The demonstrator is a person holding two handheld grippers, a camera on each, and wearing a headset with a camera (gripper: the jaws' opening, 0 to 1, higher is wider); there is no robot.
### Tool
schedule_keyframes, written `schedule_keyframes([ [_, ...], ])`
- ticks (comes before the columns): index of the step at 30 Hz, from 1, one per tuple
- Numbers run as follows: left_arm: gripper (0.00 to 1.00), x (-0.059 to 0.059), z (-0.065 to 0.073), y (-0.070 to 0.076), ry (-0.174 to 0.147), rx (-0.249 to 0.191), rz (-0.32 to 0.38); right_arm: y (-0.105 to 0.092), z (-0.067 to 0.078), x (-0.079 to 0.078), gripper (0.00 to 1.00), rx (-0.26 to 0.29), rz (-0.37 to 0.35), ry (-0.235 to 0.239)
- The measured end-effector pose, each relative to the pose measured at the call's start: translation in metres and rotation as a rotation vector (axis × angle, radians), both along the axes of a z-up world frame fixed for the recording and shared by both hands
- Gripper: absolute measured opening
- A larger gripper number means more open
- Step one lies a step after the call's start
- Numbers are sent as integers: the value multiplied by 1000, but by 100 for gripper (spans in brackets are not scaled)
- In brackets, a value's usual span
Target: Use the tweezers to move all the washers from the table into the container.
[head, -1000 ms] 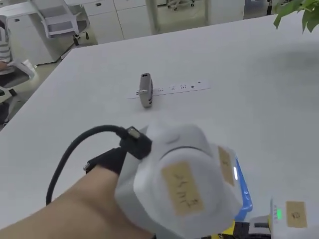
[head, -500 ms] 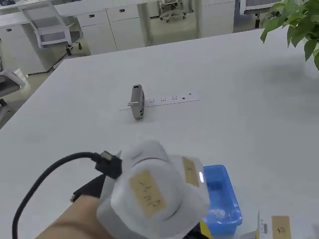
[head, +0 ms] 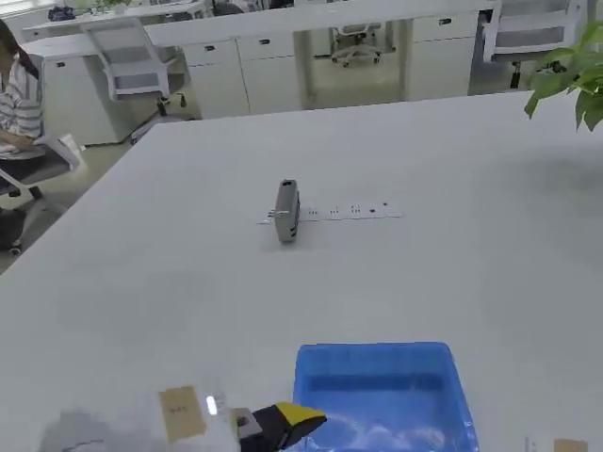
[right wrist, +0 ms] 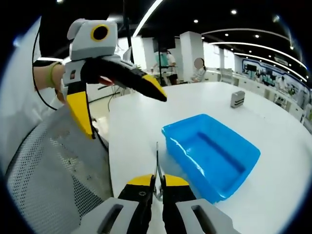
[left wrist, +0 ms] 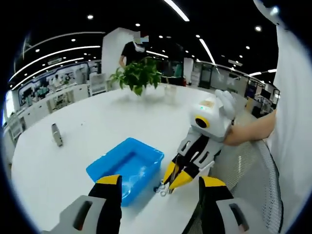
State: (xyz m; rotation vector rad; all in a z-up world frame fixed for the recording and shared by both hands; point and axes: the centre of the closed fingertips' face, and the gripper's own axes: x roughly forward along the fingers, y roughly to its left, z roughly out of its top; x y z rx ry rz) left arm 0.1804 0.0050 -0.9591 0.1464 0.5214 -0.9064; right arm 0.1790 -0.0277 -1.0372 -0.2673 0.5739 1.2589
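Both low: left gripper (left wrist: pixel 161 179) agape, right gripper (right wrist: pixel 157 179) around tweezers (right wrist: pixel 157 158).

Container (head: pixel 372 377) blue, ahead of L gripper (left wrist: pixel 161 181) jaws. Table (head: pixel 188 282) white. L gripper, R gripper (right wrist: pixel 157 181): grey, yellow-black tips. Tweezers (right wrist: pixel 157 158) silver, betw. R jaws. Plant (head: pixel 570 80) green. Shirt (head: pixel 17 104) striped.

Left tongs (left wrist: pixel 161 179) gape wide while right tongs (right wrist: pixel 156 179) clamp together on tweezers (right wrist: pixel 157 158).
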Motion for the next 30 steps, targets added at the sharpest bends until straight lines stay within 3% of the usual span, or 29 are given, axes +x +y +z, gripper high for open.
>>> schedule_keyframes([
  [4, 73, 8, 4, 23, -78, -31, 149, 2, -1, -1, 2, 1, 6, -9],
  [11, 99, 14, 11, 42, -153, -122, 311, 1, -1, 2, 3, 25, -20, 17],
  [16, 99, 16, 17, 50, -167, -228, 407, 2, -1, 2, 3, 24, -22, 15],
  [19, 99, 19, 23, 52, -205, -272, 417, 1, -1, 3, 3, 31, -32, 30],
  [24, 99, 21, 23, 65, -218, -262, 461, -2, 0, 6, 3, 44, -77, 78],
  [30, 98, 19, 20, 61, -232, -212, 438, 0, 3, 4, 3, 59, -81, 91],
])
